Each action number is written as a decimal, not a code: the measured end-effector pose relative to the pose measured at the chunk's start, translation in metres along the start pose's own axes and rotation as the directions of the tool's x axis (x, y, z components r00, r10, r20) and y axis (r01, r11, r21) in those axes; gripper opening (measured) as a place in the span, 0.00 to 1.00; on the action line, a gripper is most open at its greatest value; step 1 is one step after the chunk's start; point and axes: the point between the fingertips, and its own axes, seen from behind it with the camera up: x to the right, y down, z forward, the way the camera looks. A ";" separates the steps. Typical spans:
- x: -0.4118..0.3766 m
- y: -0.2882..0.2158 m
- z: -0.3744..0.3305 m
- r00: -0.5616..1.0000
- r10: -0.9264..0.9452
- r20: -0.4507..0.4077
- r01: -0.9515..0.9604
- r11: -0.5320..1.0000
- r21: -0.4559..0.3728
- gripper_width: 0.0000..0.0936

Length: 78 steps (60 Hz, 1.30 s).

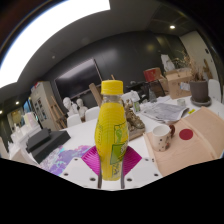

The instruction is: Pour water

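Note:
A yellow bottle (112,130) with a yellow cap and a green-and-red label stands upright between my fingers, held above the white table (150,160). My gripper (111,160) is shut on the bottle, its magenta pads (92,158) pressing both sides of the lower body. A white cup (161,137) with a dark pattern stands on the table to the right, just beyond the right finger. The bottle's base is hidden behind the fingers.
A cardboard box (197,134) with a red round lid lies right of the cup. Black trays (45,143) and a colourful packet (62,158) sit to the left. Papers, boxes and a potted plant (200,88) crowd the far side of the table.

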 end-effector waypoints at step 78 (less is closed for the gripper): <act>0.090 -0.184 0.118 0.885 0.426 0.189 -0.445 0.893 0.071 0.26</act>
